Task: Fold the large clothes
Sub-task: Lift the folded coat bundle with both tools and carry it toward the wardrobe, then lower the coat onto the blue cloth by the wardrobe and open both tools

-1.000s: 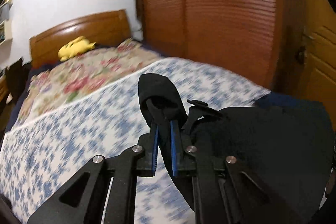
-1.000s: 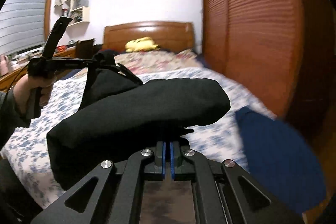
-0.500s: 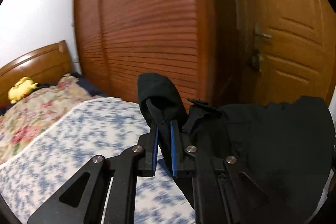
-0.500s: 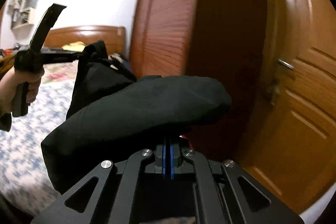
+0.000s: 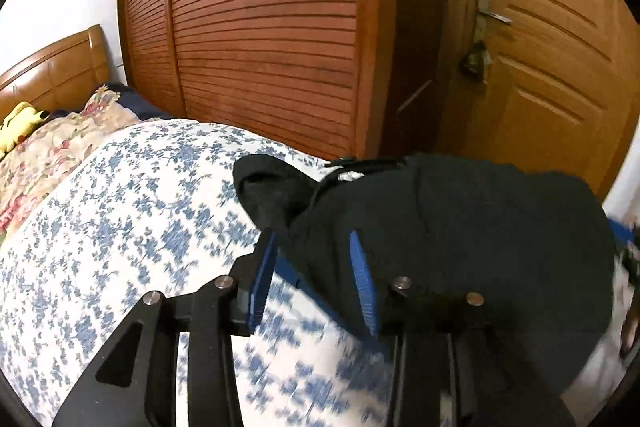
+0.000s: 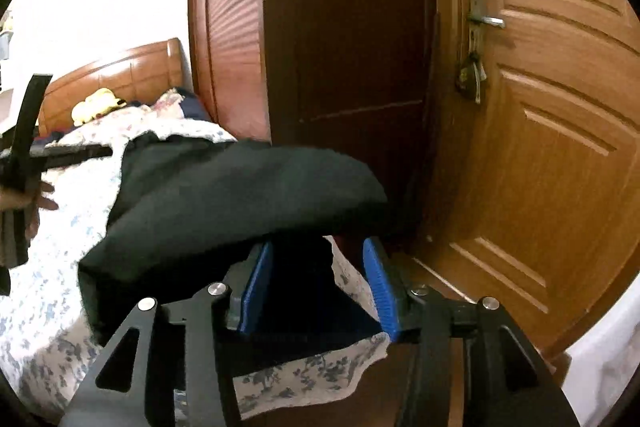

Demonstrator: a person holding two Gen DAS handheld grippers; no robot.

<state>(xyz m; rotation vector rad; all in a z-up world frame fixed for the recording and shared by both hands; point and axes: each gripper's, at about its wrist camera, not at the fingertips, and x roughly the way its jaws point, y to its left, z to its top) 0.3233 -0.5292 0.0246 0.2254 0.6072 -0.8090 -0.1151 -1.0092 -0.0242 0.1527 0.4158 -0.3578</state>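
Left wrist view: the left gripper (image 5: 314, 277) has just been opening; its blue pads stand apart with a fold of the black garment (image 5: 472, 239) lying loosely between them, not pinched.
Garment, this view: it lies bundled on the blue-flowered bedspread (image 5: 120, 235) near the foot end, below the slatted wardrobe (image 5: 260, 27) and the door (image 5: 552, 75).
Right wrist view: the right gripper (image 6: 320, 283) has also just been opening — its pads are spread, dark cloth sits in the gap, and neither pad presses on it.
Garment, right view: the black garment (image 6: 240, 203) humps over the edge of the bedspread (image 6: 60, 267); the left gripper (image 6: 76, 151) shows at the left edge, with the person's hand (image 6: 28, 203) on its handle.
Progress: the garment looks folded into a compact bundle and set down near the bed's corner — both grips appear released.
Left to do: as a judgement, drawing both tools clear and perhaps tidying the bundle; whether more clothes wait cannot be told.
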